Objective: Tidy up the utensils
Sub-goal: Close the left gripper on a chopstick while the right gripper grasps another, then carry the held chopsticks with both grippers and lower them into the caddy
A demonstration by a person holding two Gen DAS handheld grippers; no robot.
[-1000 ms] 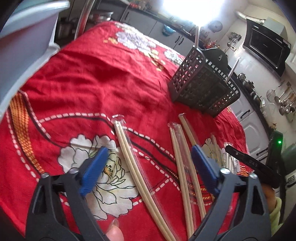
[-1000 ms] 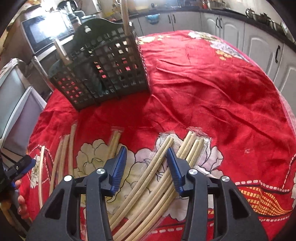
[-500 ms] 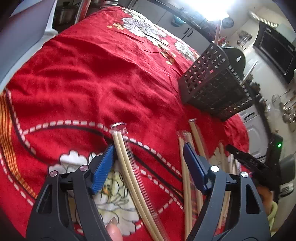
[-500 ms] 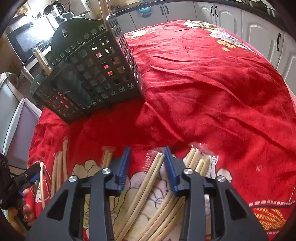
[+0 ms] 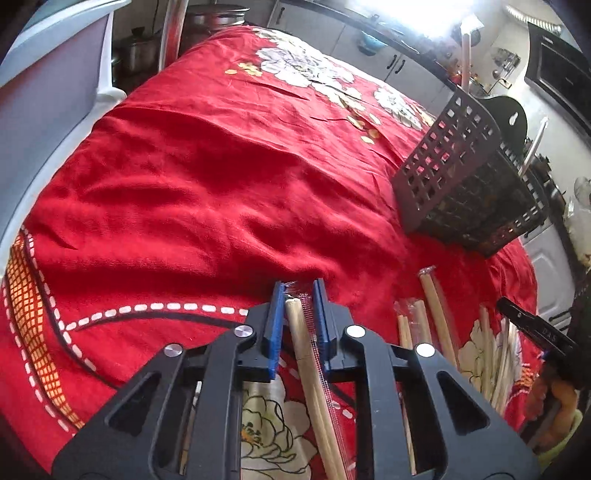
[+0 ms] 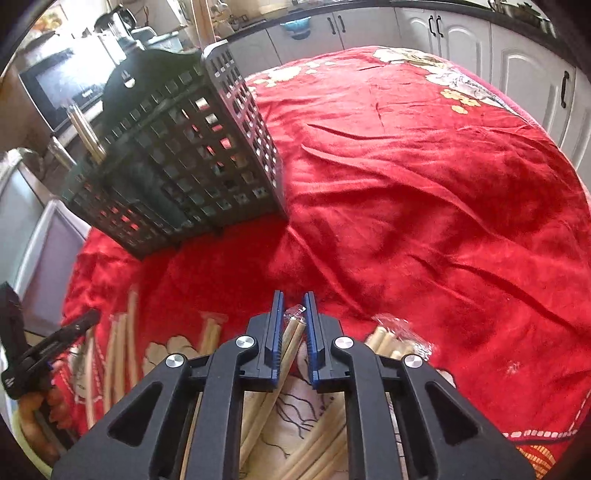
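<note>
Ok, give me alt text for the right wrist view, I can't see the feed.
The right gripper is closed on a plastic-wrapped pair of chopsticks on a red floral tablecloth. More wrapped pairs lie alongside, and a dark slotted utensil basket stands ahead to the left.

Home kitchen: cabinets (image 6: 436, 33), microwave (image 6: 59, 88)

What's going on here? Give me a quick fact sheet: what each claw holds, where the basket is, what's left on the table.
left gripper: closed on a wrapped chopstick pair
right gripper: closed on another wrapped chopstick pair
basket: dark plastic, standing on the red tablecloth beyond both grippers, a few utensils already in it
loose chopsticks: several wrapped pairs lying on the cloth
pairs lifted: cannot tell
</note>
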